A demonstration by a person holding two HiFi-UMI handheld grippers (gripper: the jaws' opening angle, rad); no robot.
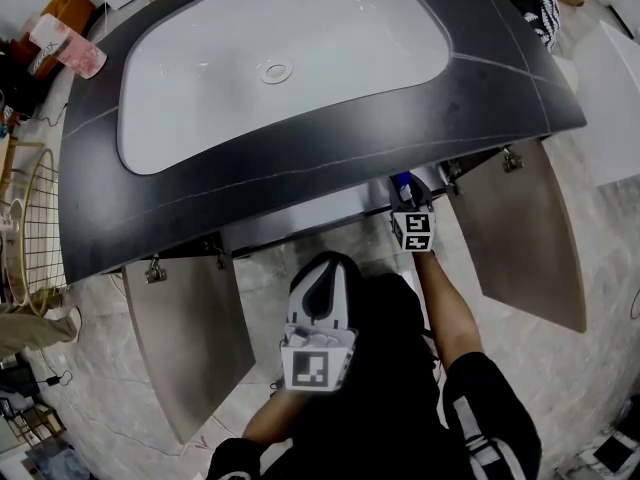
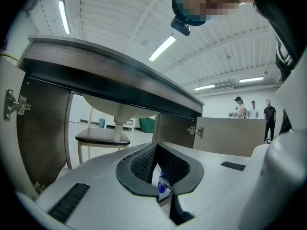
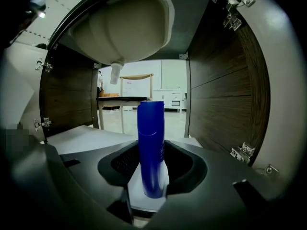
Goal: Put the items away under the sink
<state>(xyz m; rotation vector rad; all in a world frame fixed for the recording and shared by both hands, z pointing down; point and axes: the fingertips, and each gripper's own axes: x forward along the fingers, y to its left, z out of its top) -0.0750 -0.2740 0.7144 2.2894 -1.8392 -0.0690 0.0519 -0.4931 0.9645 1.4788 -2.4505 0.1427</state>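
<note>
My right gripper reaches into the open cabinet below the dark countertop. It is shut on a tall blue bottle, which stands upright between the jaws; its blue top just shows in the head view. The cabinet floor and right wall lie ahead of it, with the basin's underside above. My left gripper hangs back in front of the cabinet, close to my body. Its jaws are shut on a small white and blue packet, mostly hidden between the pads.
Both cabinet doors stand open: the left door and the right door. The white basin fills the countertop. A wire basket stands at the far left. Through the cabinet's open back I see a stool. People stand far off.
</note>
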